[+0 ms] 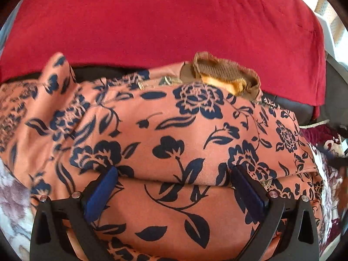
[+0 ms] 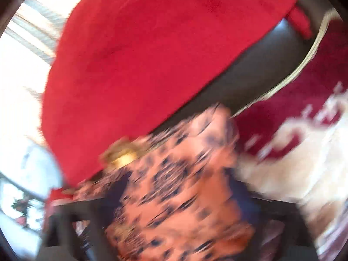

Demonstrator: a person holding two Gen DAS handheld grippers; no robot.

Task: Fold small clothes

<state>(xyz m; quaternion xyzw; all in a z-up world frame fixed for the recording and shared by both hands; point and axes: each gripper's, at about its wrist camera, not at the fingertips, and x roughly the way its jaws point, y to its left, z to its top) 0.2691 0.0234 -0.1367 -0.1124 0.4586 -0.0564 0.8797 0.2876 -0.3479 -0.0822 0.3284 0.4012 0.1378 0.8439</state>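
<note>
A salmon garment with a navy flower print (image 1: 165, 130) lies bunched and partly folded over itself, with a brown and yellow neck opening (image 1: 224, 74) at its far edge. My left gripper (image 1: 174, 173) stands wide over it, blue pads (image 1: 102, 193) on either side of a fold, not pressing it. In the blurred right wrist view the same garment (image 2: 178, 184) lies between the fingers of my right gripper (image 2: 180, 193), whose jaws stand wide apart with no grip on the cloth. The yellow neck part (image 2: 124, 158) shows at the garment's far left.
A red blanket (image 1: 163, 17) covers the area behind the garment. A dark cushioned surface (image 2: 250, 76) shows under it. A maroon and cream patterned blanket (image 2: 304, 119) lies to the right, and a pale plush cover (image 1: 13, 206) to the left.
</note>
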